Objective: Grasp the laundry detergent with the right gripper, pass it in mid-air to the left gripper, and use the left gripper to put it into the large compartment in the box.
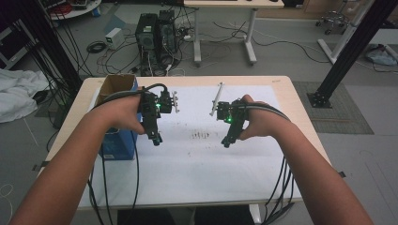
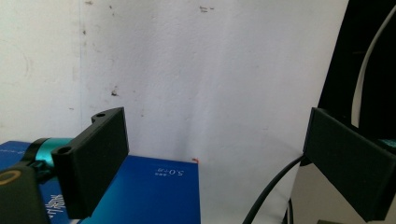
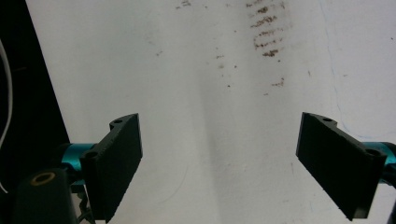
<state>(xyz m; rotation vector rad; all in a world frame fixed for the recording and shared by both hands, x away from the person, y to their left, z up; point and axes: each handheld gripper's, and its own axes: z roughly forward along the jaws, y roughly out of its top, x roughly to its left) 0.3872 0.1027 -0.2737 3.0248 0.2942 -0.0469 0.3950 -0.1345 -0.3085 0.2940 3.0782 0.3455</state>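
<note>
Over tabletop (image 1: 281,89): both tongs hang above white sheet (image 1: 197,164)
Left tongs (image 1: 157,139): released, nothing between, just beside blue box (image 1: 117,145)
Right tongs (image 1: 226,142): released, nothing between, near brown smudges (image 1: 201,136)

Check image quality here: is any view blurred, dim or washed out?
High view: dim, soft, white sheet evenly lit. Left gripper view: sheet overexposed, blue box sharp, left tongs slightly soft. Right gripper view: bright paper, right tongs dark, brown smudges legible.

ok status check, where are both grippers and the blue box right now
Left gripper open, nothing between its fingers. Right gripper open, empty, over the white sheet. Blue box at the table's left edge, beside the left gripper. Nothing in the way.
</note>
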